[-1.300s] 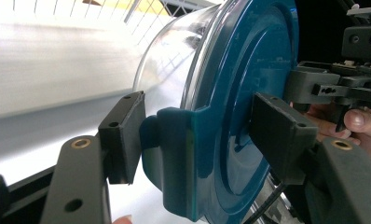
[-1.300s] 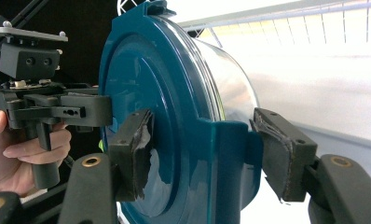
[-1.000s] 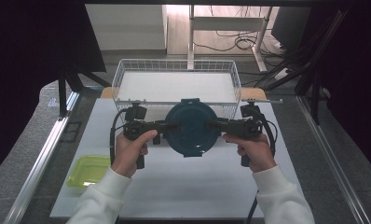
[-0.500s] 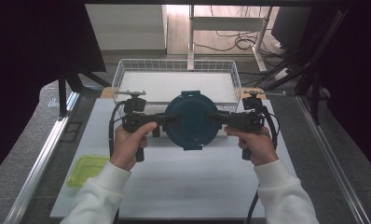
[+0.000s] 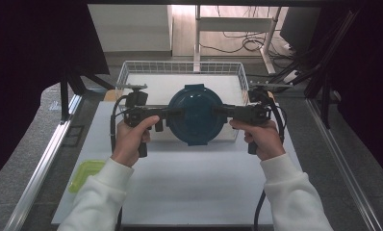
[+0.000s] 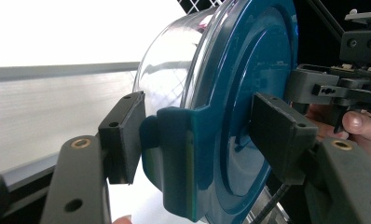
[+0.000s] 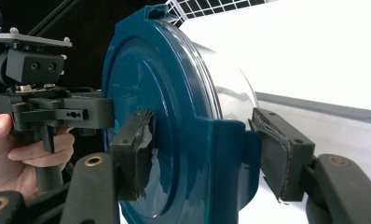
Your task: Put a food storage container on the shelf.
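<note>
A round clear container with a dark teal lid [image 5: 195, 114] hangs in the air between both grippers, over the near rim of the wire basket [image 5: 180, 63]. Its lid faces up toward the high view. My left gripper [image 5: 172, 111] is shut on the container's left edge. In the left gripper view one pad [image 6: 123, 133] presses the lid's side latch [image 6: 174, 158] and the other lies on the lid's face. My right gripper [image 5: 219, 109] is shut on the opposite edge. There the right gripper [image 7: 204, 154] clamps the other latch [image 7: 225, 158] between worn pads.
The white wire basket stands at the back of the white table top [image 5: 194, 187]. A green lidded box [image 5: 86, 173] lies at the table's front left, beside the person's left sleeve. Metal rails run along both sides of the table.
Both grippers have carried the container away from the person and upward, toward the basket. Both have kept their hold.
</note>
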Available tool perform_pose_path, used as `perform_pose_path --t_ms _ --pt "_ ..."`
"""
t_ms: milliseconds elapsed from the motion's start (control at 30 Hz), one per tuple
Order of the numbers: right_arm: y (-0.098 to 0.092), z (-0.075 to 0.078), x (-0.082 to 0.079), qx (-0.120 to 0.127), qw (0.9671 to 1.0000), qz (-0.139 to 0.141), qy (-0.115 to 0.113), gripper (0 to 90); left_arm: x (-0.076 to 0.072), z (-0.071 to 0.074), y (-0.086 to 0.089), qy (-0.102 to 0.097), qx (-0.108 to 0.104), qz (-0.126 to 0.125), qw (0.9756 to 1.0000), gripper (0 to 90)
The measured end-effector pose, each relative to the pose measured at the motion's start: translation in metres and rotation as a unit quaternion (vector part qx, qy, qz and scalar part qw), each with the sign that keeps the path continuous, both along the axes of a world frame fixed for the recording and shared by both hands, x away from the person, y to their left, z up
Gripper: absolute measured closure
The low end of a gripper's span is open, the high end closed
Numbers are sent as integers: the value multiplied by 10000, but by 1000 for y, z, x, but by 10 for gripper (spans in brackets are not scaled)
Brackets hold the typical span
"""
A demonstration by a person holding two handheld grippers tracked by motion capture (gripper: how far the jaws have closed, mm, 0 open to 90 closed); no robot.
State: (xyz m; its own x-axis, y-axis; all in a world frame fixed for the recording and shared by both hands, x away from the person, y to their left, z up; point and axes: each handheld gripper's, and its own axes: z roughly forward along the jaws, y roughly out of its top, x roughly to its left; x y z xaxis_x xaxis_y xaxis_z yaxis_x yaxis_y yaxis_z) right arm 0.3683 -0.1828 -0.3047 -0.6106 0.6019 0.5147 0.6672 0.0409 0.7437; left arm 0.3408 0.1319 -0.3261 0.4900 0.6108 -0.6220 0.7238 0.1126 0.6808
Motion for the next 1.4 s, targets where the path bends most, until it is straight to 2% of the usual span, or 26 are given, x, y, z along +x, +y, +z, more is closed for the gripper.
perform_pose_path --t_ms 367,833,967,1133,1333,1400 --pt "2 10 17 13 10000 -27 -23 406 16 5 3 5 -118 35 9999 374" --pt "8 24 40 104 9999 13 -32 408 37 24 10 -63 -112 145 9998 374" --pt "10 26 47 115 9999 32 -81 411 43 23 12 -39 -164 187 9997 375" --pt "13 23 62 198 9998 53 -29 413 53 24 15 -65 -125 240 9996 376" --pt "16 27 73 142 9999 40 -20 413 66 24 17 5 -236 270 9994 375" --pt "17 27 81 120 9999 40 10 413 73 22 18 35 -282 298 9992 376"
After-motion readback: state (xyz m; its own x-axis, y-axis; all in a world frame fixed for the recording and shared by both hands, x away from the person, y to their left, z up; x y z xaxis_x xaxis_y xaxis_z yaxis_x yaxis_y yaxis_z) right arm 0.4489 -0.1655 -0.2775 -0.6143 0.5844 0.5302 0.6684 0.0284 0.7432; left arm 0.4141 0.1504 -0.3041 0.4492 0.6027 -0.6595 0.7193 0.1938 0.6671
